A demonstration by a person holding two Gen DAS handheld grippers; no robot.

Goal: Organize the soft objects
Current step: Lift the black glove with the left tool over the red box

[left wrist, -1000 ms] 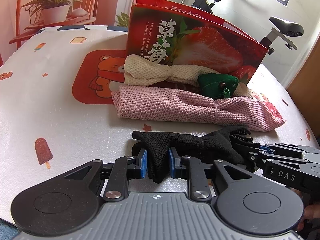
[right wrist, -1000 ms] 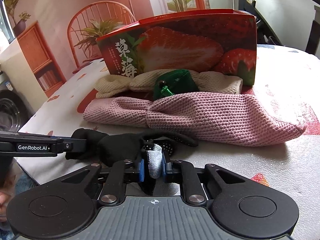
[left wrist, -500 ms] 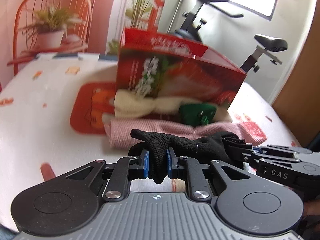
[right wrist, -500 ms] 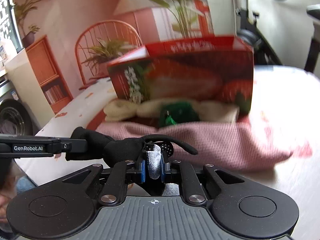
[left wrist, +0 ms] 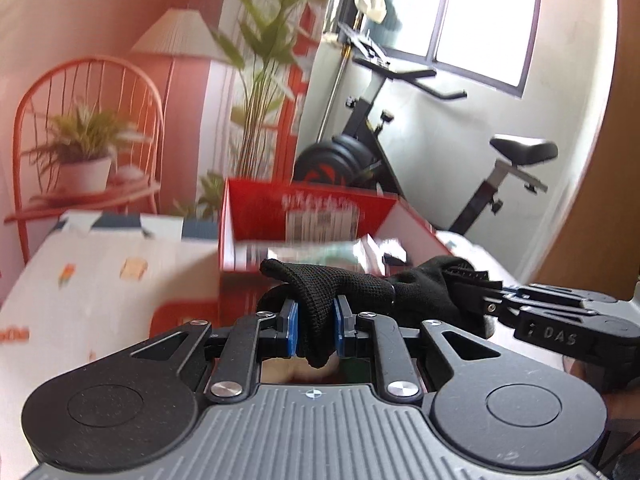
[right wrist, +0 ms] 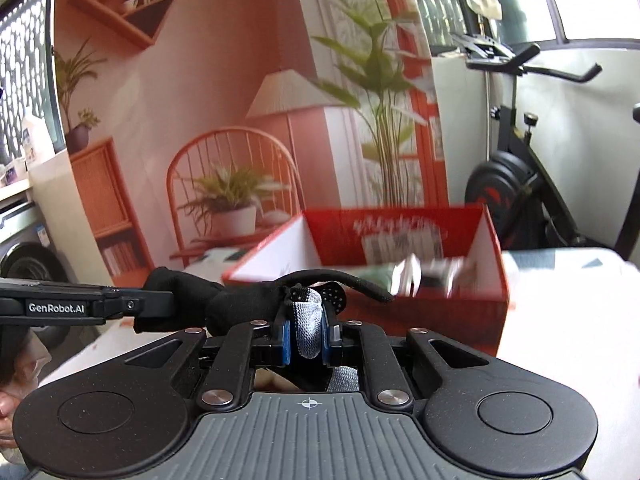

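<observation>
left claw [left wrist: 313, 334] pinches black glove [left wrist: 360, 292] end | right claw [right wrist: 306, 334] pinches other end | glove spans crosswise, aloft | red box [right wrist: 404, 276] open, just beyond, toward worktop's far edge

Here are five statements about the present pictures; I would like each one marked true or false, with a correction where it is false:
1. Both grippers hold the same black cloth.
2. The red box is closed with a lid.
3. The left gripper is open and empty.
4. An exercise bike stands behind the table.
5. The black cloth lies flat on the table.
1. True: the left gripper and the right gripper each pinch the black cloth.
2. False: the red box is open on top.
3. False: it is shut on the cloth.
4. True: the exercise bike is there.
5. False: it hangs between the grippers.
</observation>
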